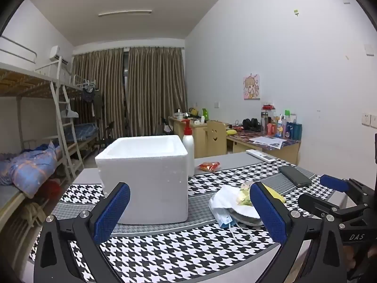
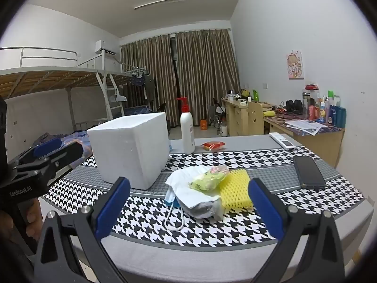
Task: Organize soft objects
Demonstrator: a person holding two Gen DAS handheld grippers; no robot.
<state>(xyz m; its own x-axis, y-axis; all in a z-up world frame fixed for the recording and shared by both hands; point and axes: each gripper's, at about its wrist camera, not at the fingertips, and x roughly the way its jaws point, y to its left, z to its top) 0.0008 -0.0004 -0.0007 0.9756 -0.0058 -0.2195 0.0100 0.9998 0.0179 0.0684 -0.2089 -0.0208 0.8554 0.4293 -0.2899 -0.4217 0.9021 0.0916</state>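
Soft pile (image 2: pixel 202 188): lying in a loose heap on the desk, just right of the foam box; a white crumpled bag (image 2: pixel 188 188) is sitting under a pale green packet (image 2: pixel 207 178), a yellow foam net sleeve (image 2: pixel 235 188) is leaning against its right side, and a blue face mask (image 2: pixel 170 200) is poking out at the left, its ear loop trailing toward the near edge.
Foam box (image 1: pixel 146 176): standing upright, white, open-topped, apart from the pile.
Left claw (image 1: pixel 188 214): hovering over the near desk edge, blue pads spread wide, gripping nothing.
Right claw (image 2: pixel 188 208): spread just as wide, empty, facing the pile.
Desk (image 2: pixel 188 254): wearing a grey cloth with black-and-white houndstooth bands.
Other desk items: a pump bottle (image 2: pixel 187 127) is standing behind the box; a red snack packet (image 2: pixel 213 145), a white remote (image 2: pixel 282 141) and a dark phone (image 2: pixel 307 172) are lying farther back and right.
Room: bunk beds (image 2: pixel 59 75) are lining the left wall; brown curtains (image 2: pixel 202 75) are hanging closed at the far end.
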